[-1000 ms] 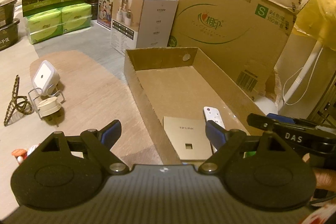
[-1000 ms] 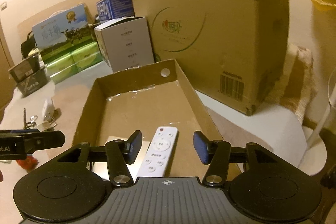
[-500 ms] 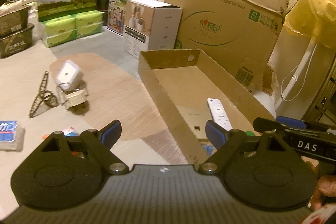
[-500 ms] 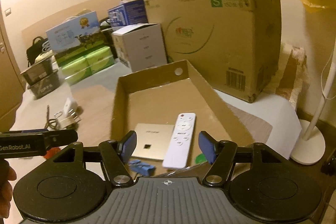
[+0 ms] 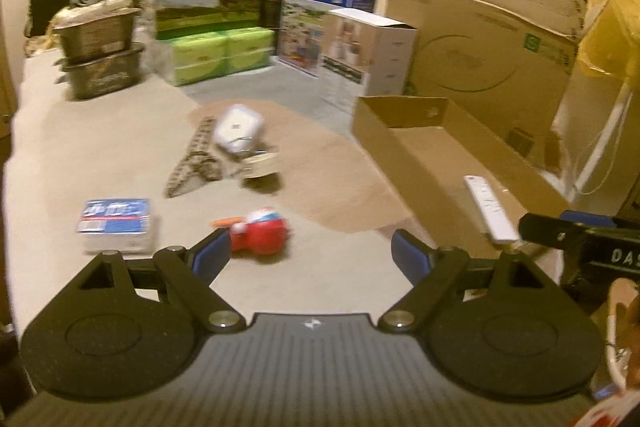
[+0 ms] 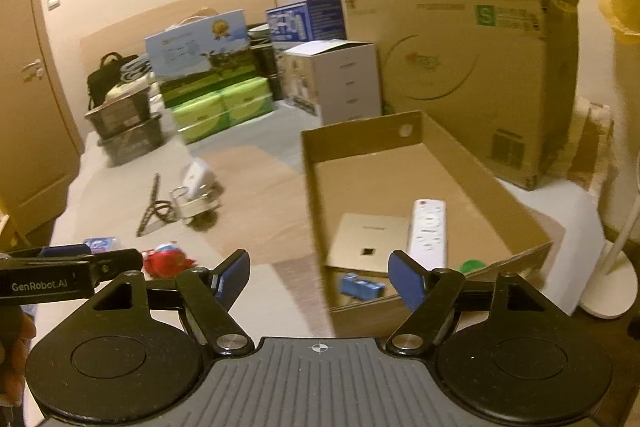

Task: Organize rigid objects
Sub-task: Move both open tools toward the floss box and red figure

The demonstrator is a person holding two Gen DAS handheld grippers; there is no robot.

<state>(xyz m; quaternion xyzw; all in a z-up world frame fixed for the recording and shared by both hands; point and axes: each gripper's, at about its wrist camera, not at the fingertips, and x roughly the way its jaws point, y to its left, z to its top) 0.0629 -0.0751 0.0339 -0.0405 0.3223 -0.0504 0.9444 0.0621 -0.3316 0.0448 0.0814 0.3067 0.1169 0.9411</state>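
Both empty and spread wide: left gripper (image 5: pixel 311 251) above the loose items, right gripper (image 6: pixel 319 277) at the near edge of the cardboard tray (image 6: pixel 484 183). White remote (image 6: pixel 427 231) and flat beige box (image 6: pixel 370 237) already lying in the tray. Probably next: the red toy (image 5: pixel 264 233) just ahead of the left fingers. Best to lower straight over it, straddle the widest part, close gently, lift clear of the tray wall before setting down

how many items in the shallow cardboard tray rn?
4 visible: white remote, beige flat box left of it, blue item and green item by the near wall of the tray. That wall may hide more.
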